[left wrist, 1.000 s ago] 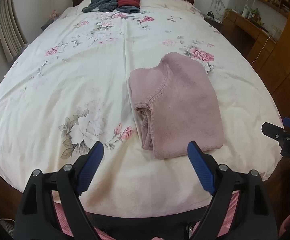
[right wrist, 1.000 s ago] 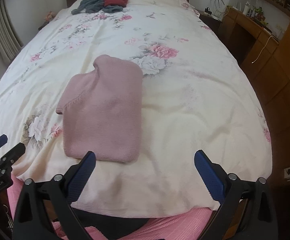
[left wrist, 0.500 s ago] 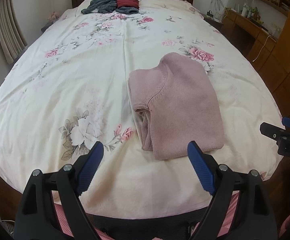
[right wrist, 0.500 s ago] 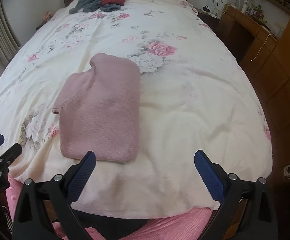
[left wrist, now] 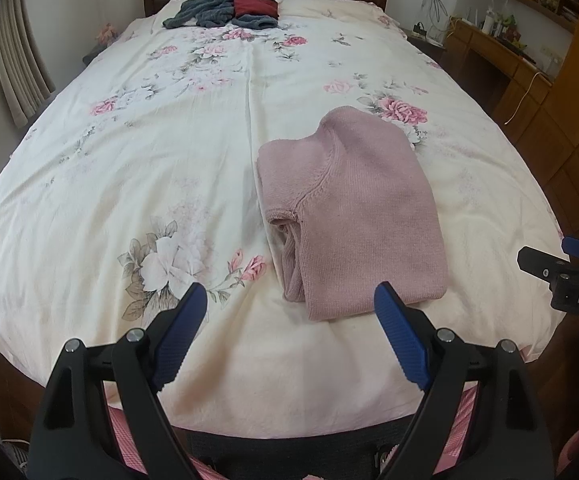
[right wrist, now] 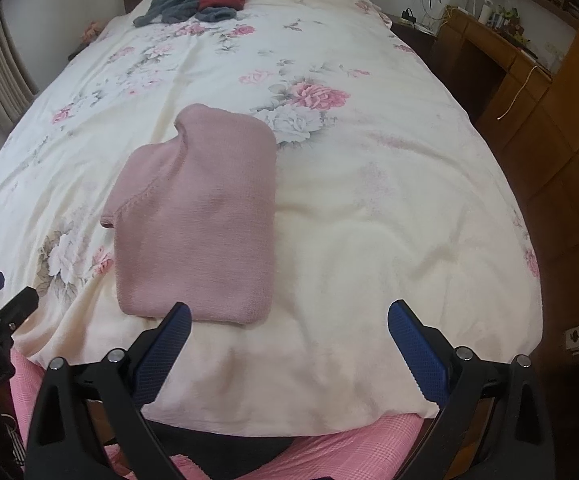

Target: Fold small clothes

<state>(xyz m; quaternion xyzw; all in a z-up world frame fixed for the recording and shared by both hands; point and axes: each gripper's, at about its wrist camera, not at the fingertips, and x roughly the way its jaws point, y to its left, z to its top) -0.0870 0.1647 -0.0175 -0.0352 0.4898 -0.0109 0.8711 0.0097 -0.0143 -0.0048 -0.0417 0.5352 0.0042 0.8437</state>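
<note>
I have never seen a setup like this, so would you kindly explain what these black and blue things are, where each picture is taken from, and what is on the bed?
They are hand-held tongs, one in each of a person's hands, each with a camera looking forward along its two blue-padded fingers. One picture is from the left tongs, the other from the right tongs. Both stand open and hold nothing. On the floral bedspread lies a folded pink sweater, near the foot of the bed. A grey and red pile of clothes sits by the headboard. At the edge of each view you glimpse the other tongs.
</note>
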